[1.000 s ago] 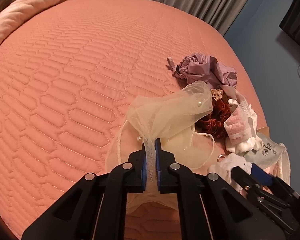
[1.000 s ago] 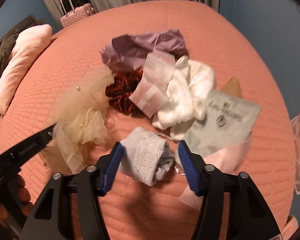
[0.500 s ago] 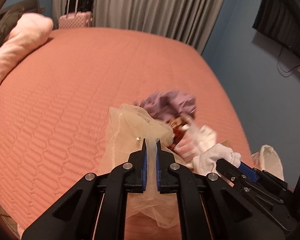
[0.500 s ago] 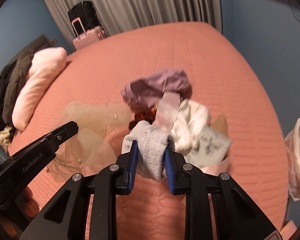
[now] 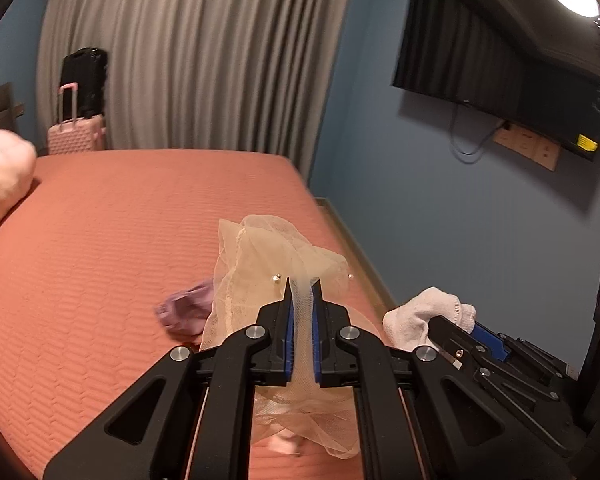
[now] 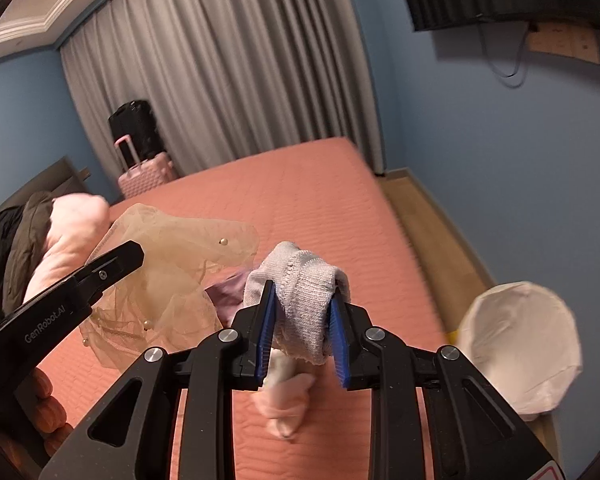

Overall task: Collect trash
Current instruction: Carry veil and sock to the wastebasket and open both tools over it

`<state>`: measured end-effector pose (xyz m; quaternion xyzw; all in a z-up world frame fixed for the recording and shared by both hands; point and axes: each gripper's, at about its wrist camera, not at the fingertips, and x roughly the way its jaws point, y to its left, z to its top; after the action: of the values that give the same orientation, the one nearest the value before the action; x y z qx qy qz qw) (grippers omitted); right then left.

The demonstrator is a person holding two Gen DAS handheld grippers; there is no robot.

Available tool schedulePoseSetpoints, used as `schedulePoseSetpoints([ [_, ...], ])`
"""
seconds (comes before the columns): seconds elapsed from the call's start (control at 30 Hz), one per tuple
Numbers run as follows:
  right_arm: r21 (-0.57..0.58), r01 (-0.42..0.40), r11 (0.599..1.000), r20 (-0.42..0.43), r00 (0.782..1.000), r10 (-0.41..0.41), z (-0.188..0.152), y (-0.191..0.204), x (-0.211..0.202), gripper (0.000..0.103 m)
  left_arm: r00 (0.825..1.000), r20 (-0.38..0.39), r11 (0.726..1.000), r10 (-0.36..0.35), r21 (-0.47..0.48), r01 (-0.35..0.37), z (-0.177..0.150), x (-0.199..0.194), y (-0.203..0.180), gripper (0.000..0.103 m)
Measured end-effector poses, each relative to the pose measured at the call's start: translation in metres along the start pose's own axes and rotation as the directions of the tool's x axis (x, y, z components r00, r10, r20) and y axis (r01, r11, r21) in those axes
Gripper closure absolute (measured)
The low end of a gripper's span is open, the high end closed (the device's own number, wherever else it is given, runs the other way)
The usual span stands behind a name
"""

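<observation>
Sheer cream tulle dotted with glossy pearl beads is bunching between the left gripper's matt black plastic jaws. A nubby grey knit sock is filling the right gripper. Below both, quilted matt salmon bedspread is lying.

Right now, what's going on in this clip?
A person is clearing clutter off a pink bed with two handheld tongs. The left tongs are shut on a cream tulle piece with pearls. The right tongs are clamped on a grey sock. Both items hang above the bed. A white-lined bin stands on the floor beside the bed, and a purple cloth lies on the cover.
</observation>
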<state>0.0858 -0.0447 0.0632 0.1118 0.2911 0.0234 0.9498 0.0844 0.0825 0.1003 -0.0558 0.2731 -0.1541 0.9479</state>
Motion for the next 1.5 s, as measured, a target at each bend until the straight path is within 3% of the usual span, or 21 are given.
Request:
schedulePoseSetpoints([
  [0.2,0.053,0.11,0.993,0.054,0.992,-0.112,0.011,-0.062,-0.036,0.079,0.992,-0.007,0.989,-0.128,0.068,0.129,0.006,0.014,-0.061,0.097],
  [0.43,0.145,0.225,0.964,0.052,0.971,-0.234,0.006,-0.134,-0.06,0.079,0.965,-0.064,0.959,-0.256,0.111,0.262,-0.001,0.041,-0.126,0.096],
  [0.67,0.201,0.305,0.931,0.019,0.949,-0.315,-0.01,-0.184,-0.063,0.078,0.94,-0.154,0.932,-0.304,0.157,0.327,-0.018,0.081,-0.174,0.096],
  [0.93,0.24,0.341,0.909,-0.01,0.937,-0.349,-0.023,-0.219,-0.06,0.078,0.91,-0.213,0.91,-0.355,0.146,0.389,-0.034,0.115,-0.209,0.093],
  [1.0,0.248,0.345,0.905,-0.015,0.936,-0.352,-0.025,-0.225,-0.058,0.078,0.913,-0.223,0.911,-0.343,0.159,0.381,-0.035,0.121,-0.216,0.079],
  [1.07,0.248,0.347,0.904,-0.019,0.935,-0.353,-0.026,-0.228,-0.057,0.078,0.927,-0.204,0.922,-0.315,0.166,0.35,-0.035,0.12,-0.218,0.052],
  [1.13,0.246,0.348,0.905,-0.021,0.935,-0.354,-0.027,-0.228,-0.057,0.077,0.939,-0.174,0.932,-0.298,0.161,0.326,-0.035,0.117,-0.214,0.042],
  [1.5,0.224,0.337,0.915,-0.068,0.942,-0.33,-0.029,-0.225,-0.028,0.075,0.962,-0.178,0.964,-0.205,0.131,0.23,-0.042,0.119,-0.18,0.04],
])
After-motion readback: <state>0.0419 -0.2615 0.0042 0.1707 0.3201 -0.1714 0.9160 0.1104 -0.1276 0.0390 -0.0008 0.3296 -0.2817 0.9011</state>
